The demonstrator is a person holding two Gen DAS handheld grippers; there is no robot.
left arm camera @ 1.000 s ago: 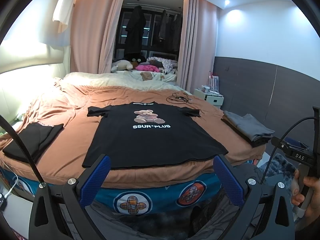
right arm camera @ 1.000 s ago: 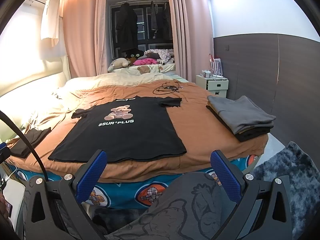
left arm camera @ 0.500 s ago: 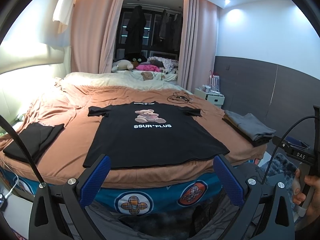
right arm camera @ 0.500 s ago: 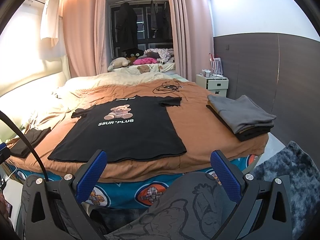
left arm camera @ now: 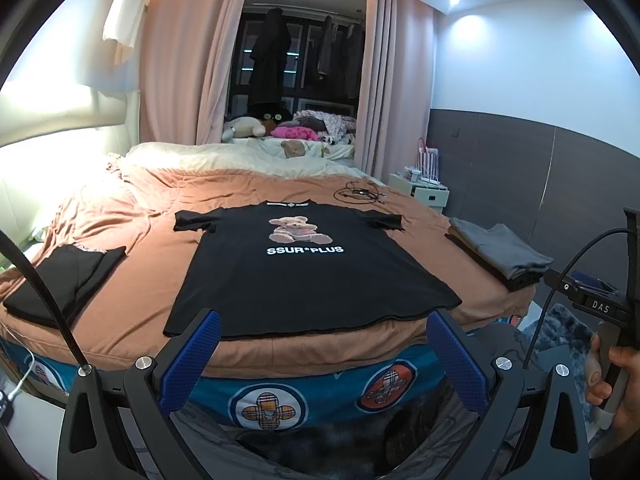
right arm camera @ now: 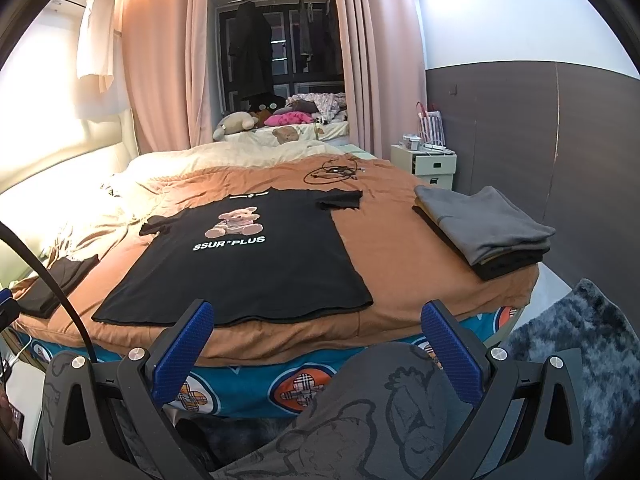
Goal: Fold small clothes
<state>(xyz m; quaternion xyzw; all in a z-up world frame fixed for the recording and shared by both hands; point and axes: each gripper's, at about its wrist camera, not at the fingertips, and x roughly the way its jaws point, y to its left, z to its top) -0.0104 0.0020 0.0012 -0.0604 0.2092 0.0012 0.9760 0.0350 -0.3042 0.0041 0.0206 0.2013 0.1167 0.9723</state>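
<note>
Tee (left arm camera: pixel 304 272) flat on bed (left arm camera: pixel 120 320), beyond both grippers' wide-spread empty jaws, untouched.

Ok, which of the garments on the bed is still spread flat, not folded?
The black bear-print T-shirt in the middle of the bed, sleeves out. The black garment to its left and the grey-topped stack to its right are folded.

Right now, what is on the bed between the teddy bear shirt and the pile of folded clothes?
Nothing. In the right wrist view, only bare brown blanket lies between the black shirt and the folded pile.
</note>
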